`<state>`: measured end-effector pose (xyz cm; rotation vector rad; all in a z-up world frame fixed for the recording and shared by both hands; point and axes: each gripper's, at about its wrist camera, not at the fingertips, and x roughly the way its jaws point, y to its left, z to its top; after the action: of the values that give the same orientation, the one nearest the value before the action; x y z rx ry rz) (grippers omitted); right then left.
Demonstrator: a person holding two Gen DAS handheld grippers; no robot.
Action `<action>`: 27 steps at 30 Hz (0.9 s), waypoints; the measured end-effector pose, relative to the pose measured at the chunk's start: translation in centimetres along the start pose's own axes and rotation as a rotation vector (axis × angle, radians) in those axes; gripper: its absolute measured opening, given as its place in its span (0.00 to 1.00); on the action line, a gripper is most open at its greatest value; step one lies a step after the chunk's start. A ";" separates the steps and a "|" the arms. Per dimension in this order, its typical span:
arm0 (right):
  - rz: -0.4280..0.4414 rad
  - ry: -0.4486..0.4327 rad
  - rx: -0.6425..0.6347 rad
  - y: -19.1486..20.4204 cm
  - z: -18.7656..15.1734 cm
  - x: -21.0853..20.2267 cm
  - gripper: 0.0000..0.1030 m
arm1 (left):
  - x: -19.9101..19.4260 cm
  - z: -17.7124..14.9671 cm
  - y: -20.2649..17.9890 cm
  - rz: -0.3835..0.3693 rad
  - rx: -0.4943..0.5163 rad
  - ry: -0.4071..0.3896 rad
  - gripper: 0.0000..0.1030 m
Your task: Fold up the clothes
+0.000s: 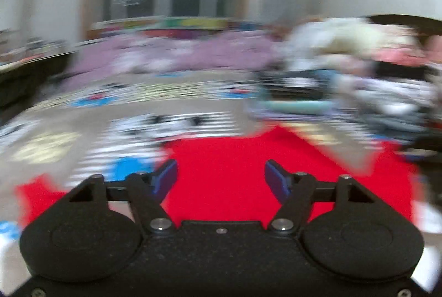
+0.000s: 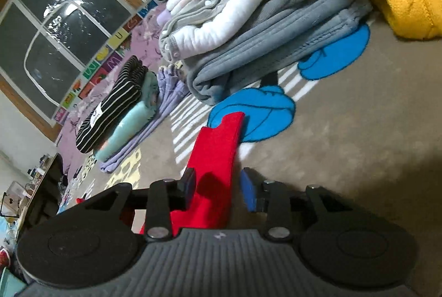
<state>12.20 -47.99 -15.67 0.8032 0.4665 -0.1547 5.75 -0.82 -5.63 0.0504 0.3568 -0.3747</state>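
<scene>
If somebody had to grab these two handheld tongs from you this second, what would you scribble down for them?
Left tongs: open, empty, over the red garment spread on the carpet; that view is blurred.
Right tongs: fingers apart, a red strip of the garment between them, not clamped.
Done, apparently: folded striped, teal and lilac stack, plus a bigger grey and white pile.
Left: folding the red piece, then stacking it.

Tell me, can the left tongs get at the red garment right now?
Probably yes. The left tongs are open, and the red garment lies spread on the carpet directly beyond them with nothing between, though the view is blurred.
</scene>
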 end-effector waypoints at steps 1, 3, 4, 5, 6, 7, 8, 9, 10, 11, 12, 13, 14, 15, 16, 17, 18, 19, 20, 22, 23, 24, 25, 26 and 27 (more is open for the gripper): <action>0.006 -0.012 -0.003 -0.2 -0.2 -0.1 0.32 | 0.3 -0.1 -2.2 -0.059 0.032 0.012 0.41; 0.017 -0.032 -0.005 -0.7 -0.5 -0.2 0.26 | 1.1 -0.7 -6.6 -0.161 0.092 0.043 0.37; 0.022 -0.037 0.008 -1.0 -0.6 -0.3 0.23 | 1.7 -1.1 -8.5 -0.204 0.115 0.058 0.34; 0.027 -0.037 0.031 -1.4 -0.4 -0.3 0.20 | 2.2 -1.5 -10.0 -0.232 0.131 0.072 0.32; 0.032 -0.038 0.055 -1.8 -0.3 -0.4 0.15 | 2.9 -1.9 -11.3 -0.250 0.146 0.088 0.32; 0.036 -0.038 0.079 -2.2 -0.2 -0.4 0.11 | 3.7 -2.5 -12.6 -0.263 0.161 0.108 0.32; 0.040 -0.038 0.104 -2.6 -0.1 -0.3 0.09 | 4.8 -3.3 -13.7 -0.273 0.189 0.154 0.32; 0.043 -0.039 0.121 -2.9 -0.1 -0.3 0.07 | 6.1 -4.3 -14.6 -0.280 0.222 0.211 0.32; 0.045 -0.041 0.132 -3.1 0.0 -0.3 0.07 | 6.5 -5.1 -15.3 -0.267 0.256 0.227 0.32; 0.045 -0.049 0.138 -3.1 -0.1 -0.4 0.07 | 6.7 -5.7 -15.9 -0.246 0.290 0.226 0.32; 0.044 -0.062 0.138 -3.1 -0.1 -0.6 0.09 | 6.7 -5.6 -16.0 -0.243 0.293 0.233 0.32; 0.048 -0.075 0.138 -3.0 -0.2 -0.8 0.13 | 6.6 -5.3 -15.9 -0.247 0.283 0.244 0.32; 0.055 -0.089 0.137 -2.9 -0.2 -1.1 0.14 | 6.5 -4.7 -15.4 -0.254 0.263 0.253 0.32; 0.062 -0.104 0.136 -2.8 -0.2 -1.4 0.18 | 6.5 -4.1 -14.9 -0.260 0.240 0.261 0.32; 0.075 -0.108 0.125 -2.5 -0.2 -1.5 0.18 | 6.3 -3.5 -14.3 -0.256 0.211 0.257 0.36; 0.093 -0.104 0.105 -2.0 -0.2 -1.4 0.18 | 6.0 -2.9 -13.6 -0.247 0.179 0.248 0.39; 0.110 -0.099 0.085 -1.5 -0.1 -1.3 0.18 | 6.2 -2.0 -12.7 -0.226 0.145 0.242 0.39; 0.128 -0.095 0.066 -1.1 -0.1 -1.2 0.18 | 6.5 -1.2 -11.9 -0.196 0.123 0.241 0.39; 0.145 -0.091 0.046 -0.6 -0.1 -1.1 0.18 | 6.8 -0.5 -11.3 -0.165 0.106 0.241 0.39; 0.180 -0.082 0.006 0.3 0.0 -0.9 0.18 | 8.6 1.2 -9.5 -0.094 0.071 0.243 0.38; 0.198 -0.074 -0.008 0.7 0.0 -0.8 0.19 | 9.8 1.9 -8.6 -0.062 0.053 0.255 0.37; 0.212 -0.066 -0.012 1.0 0.0 -0.8 0.22 | 11.1 2.4 -7.8 -0.036 0.039 0.266 0.36; 0.224 -0.062 -0.011 1.2 0.1 -0.8 0.25 | 12.5 2.9 -7.3 -0.011 0.032 0.276 0.36; 0.243 -0.056 0.000 1.2 0.1 -0.7 0.26 | 13.9 3.2 -6.9 0.013 0.027 0.286 0.34; 0.268 -0.048 0.016 1.2 0.2 -0.5 0.27 | 15.0 3.5 -6.7 0.025 0.018 0.294 0.34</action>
<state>12.16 -47.32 -14.51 0.8684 0.3093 0.0703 17.54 -12.68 -7.50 0.1287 0.6426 -0.3458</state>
